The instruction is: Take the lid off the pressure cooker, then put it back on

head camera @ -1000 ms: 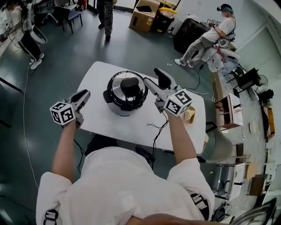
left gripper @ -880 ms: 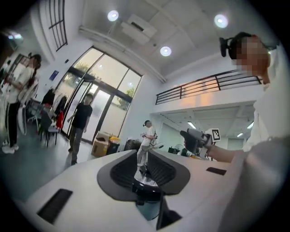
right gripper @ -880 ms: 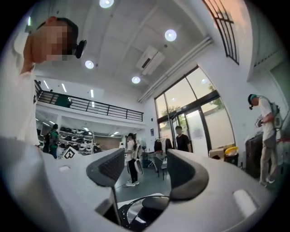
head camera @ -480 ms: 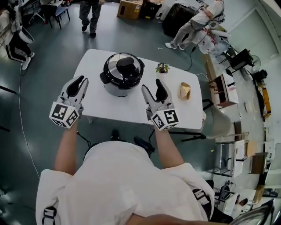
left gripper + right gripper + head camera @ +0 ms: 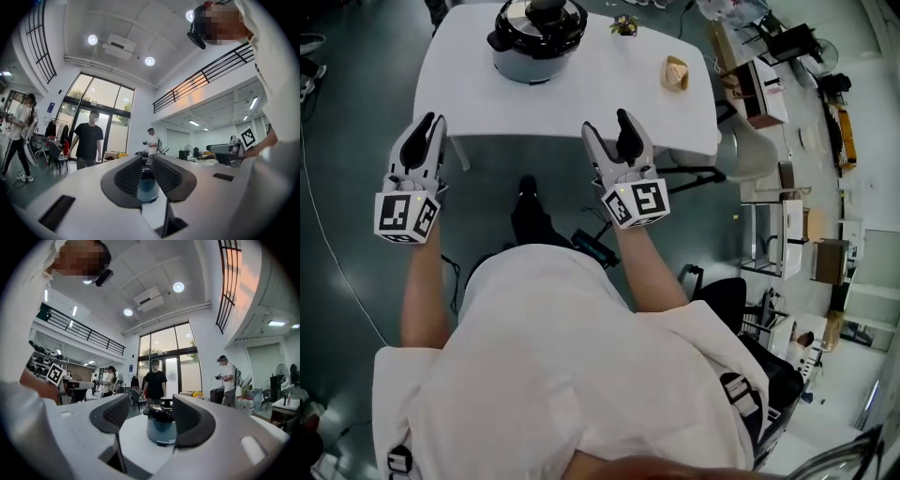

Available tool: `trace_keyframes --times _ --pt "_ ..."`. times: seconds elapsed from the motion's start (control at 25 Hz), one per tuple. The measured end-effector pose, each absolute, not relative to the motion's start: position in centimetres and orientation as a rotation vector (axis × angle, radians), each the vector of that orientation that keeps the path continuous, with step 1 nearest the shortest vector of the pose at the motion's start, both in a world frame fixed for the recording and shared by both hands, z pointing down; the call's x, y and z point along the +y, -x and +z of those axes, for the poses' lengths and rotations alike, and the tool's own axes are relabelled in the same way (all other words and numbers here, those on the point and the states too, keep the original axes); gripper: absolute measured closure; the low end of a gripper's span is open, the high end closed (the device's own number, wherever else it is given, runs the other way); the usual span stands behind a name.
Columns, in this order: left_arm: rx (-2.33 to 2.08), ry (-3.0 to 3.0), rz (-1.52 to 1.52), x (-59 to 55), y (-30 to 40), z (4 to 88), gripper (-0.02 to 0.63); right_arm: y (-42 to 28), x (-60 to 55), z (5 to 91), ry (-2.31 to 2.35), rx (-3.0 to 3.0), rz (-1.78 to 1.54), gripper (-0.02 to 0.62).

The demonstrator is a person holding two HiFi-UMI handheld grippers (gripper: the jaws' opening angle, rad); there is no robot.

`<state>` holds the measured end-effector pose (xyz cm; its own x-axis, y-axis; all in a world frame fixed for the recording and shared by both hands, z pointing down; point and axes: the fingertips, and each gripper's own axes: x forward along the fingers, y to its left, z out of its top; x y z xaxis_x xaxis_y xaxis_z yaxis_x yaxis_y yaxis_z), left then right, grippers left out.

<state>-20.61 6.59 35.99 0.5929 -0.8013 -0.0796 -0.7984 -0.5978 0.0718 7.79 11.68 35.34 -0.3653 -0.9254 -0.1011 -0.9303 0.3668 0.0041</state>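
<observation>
Nearest, both grippers hang short of the white table's near edge and hold nothing. The left gripper (image 5: 425, 129) has its jaws a narrow slit apart, and the right gripper (image 5: 607, 127) has them wide. At the far side of the table (image 5: 609, 89), left of centre, stands the grey-bodied pressure cooker (image 5: 534, 52), its black-knobbed lid (image 5: 546, 17) seated on top. That fits a lid awaiting lifting or one already returned; nothing here settles which.
</observation>
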Motion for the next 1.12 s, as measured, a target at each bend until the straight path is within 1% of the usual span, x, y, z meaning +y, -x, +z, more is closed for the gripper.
trace_keyframes --times 0.16,0.44,0.88,1.12 --pt "-1.39 -2.754 -0.135 9.7 20.1 38.8 0.531 -9.3 15.1 36.8 1.79 2.517 0.087 0.302" --pt "-1.419 -2.743 -0.099 15.1 17.9 40.0 0.53 -11.4 20.5 37.4 1.786 2.51 0.065 0.302" --pt "-1.407 -2.74 -0.032 20.0 10.0 40.4 0.531 -18.9 24.8 39.2 1.801 2.474 -0.01 0.304" --pt "-1.387 -2.746 -0.019 20.9 6.7 41.0 0.531 -20.9 25.8 40.6 1.795 2.474 -0.036 0.305"
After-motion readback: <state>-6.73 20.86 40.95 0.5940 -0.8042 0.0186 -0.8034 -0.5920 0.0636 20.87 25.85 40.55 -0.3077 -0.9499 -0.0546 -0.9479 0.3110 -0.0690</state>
